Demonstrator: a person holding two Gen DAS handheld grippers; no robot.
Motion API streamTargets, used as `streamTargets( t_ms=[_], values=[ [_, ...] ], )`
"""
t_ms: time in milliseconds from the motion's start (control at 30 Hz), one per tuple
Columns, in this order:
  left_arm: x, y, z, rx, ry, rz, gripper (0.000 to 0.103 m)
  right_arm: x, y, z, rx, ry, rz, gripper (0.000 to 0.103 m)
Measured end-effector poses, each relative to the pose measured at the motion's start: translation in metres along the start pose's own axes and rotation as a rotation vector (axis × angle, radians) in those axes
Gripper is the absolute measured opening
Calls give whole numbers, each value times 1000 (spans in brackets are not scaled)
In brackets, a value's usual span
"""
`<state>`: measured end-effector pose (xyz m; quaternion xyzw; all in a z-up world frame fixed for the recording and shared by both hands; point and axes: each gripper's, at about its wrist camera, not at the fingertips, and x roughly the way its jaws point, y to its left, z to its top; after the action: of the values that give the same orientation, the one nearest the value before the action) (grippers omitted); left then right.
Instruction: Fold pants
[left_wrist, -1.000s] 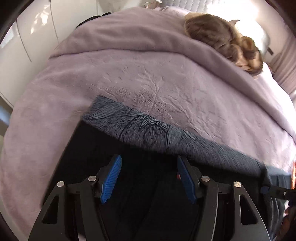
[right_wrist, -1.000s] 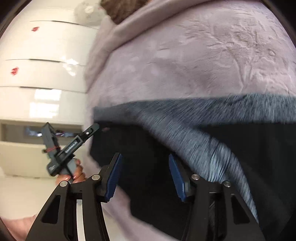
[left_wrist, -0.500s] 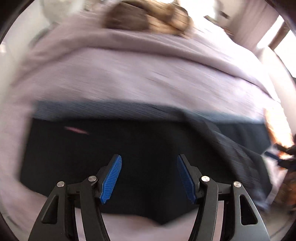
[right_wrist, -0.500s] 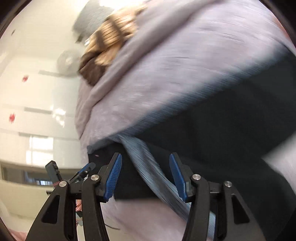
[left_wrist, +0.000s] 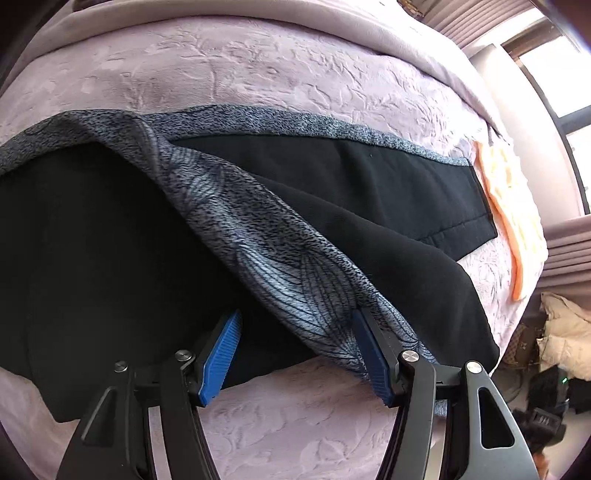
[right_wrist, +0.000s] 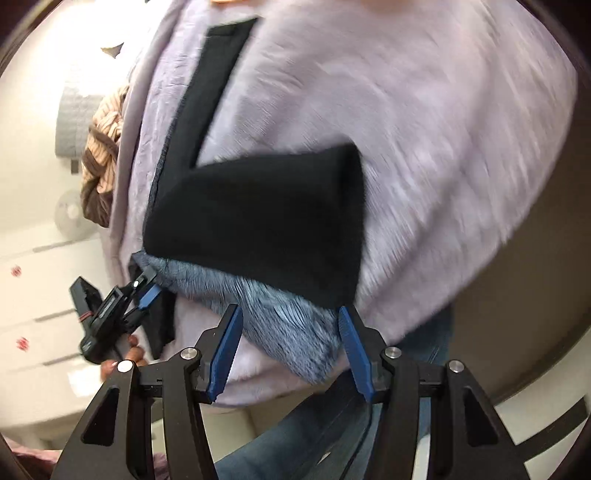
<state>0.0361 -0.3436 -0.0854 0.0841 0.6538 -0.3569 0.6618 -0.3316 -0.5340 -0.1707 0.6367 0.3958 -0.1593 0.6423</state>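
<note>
Fabric now lies doubled where, 1 second ago, the pants (left_wrist: 388, 184) stretched flat in a single long band across the bed: a black leg has been brought over, so a triangular black flap (right_wrist: 266, 221) sits on top, with the grey patterned side turned up along its edge. Half a second ago both views were smeared with motion; the left wrist view is now sharp, while the right wrist view stays somewhat blurred.

Nearest the left camera, the left gripper (left_wrist: 301, 354) has its 2 ribbed blue pads spread wide apart, holding nothing, with the folded edge of the pants lying between and just beyond them. The right gripper (right_wrist: 291, 347) is likewise spread, its pads either side of the grey fold's corner without pinching it. In the right wrist view the left gripper appears at the far corner of the fold, a hand (right_wrist: 125, 354) wrapped round its handle; white lettering on its body is too small to read.

The pants are matte black on 1 face and grey-blue with fine dark leaf-vein lines on the other. Beneath them lies a plush lilac bedspread (left_wrist: 295, 74) embossed with a leafy relief. Farther off, an orange-edged pale cloth (left_wrist: 509, 206) lies at the bed's end, and a brown striped bundle (right_wrist: 101, 155) lies near the head.
</note>
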Motion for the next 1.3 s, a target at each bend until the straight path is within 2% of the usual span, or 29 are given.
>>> streamTargets(
  t_ms=[67, 100, 133, 167, 200, 233, 267, 300, 400, 500, 600, 700, 733, 767, 800, 867, 900, 967, 1000, 1133, 1167, 1200, 1233, 1300],
  values=[
    [2, -1, -2, 1, 3, 13, 64, 5, -8, -4, 37, 27, 41, 58],
    [4, -3, -1, -1, 2, 14, 64, 6, -14, -5, 55, 32, 74, 51],
    [5, -4, 0, -4, 3, 13, 63, 6, -17, -6, 73, 28, 104, 39],
    [9, -8, 1, -8, 5, 16, 63, 5, -18, -6, 78, 29, 133, 12],
    [10, -9, 2, -11, 6, 12, 61, 2, -19, -6, 78, 32, 167, 11],
    [9, -9, 4, -19, 7, -4, 48, -3, -14, -4, 66, 18, 187, 10],
    [10, -10, 6, -28, 14, -25, 40, -14, -11, -4, 52, 11, 210, 10],
    [9, -11, 9, -41, 19, -37, 36, -24, 0, 3, 26, -3, 248, 9],
    [4, -17, 21, -88, -9, -63, 37, -53, 21, 25, -31, -25, 293, 9],
    [0, -24, 40, -109, -51, -68, 37, -70, 64, 77, -139, -34, 315, 9],
    [-2, -34, 69, -106, -111, -52, 37, -75, 92, 131, -187, -38, 332, 9],
    [-1, -35, 106, -111, -164, -5, 38, -68, 118, 196, -208, -55, 311, 10],
    [-1, -36, 115, -110, -183, 19, 50, -60, 126, 223, -228, -51, 287, 14],
    [-3, -37, 128, -104, -222, 62, 55, -52, 132, 240, -244, -41, 246, 19],
    [-6, -37, 133, -97, -247, 88, 57, -46, 138, 252, -262, -46, 182, 34],
    [-9, -37, 141, -78, -264, 127, 58, -45, 147, 260, -311, -76, 108, 56],
    [-11, -37, 141, -74, -266, 147, 58, -49, 149, 258, -338, -94, 94, 57],
    [-12, -35, 129, -63, -256, 185, 58, -63, 143, 244, -368, -133, 63, 57],
    [-12, -32, 121, -60, -247, 202, 58, -71, 132, 229, -367, -163, 0, 57],
    [-2, -21, 82, -76, -199, 263, 58, -77, 85, 197, -305, -197, -130, 56],
    [4, -18, 74, -89, -182, 263, 58, -74, 75, 196, -280, -192, -135, 52],
    [12, -16, 69, -99, -163, 265, 58, -66, 67, 198, -247, -180, -126, 34],
    [22, -16, 66, -103, -140, 276, 58, -59, 58, 202, -203, -160, -94, 22],
    [42, -20, 66, -84, -136, 329, 58, -53, 55, 209, -166, -167, -70, 15]
  ],
)
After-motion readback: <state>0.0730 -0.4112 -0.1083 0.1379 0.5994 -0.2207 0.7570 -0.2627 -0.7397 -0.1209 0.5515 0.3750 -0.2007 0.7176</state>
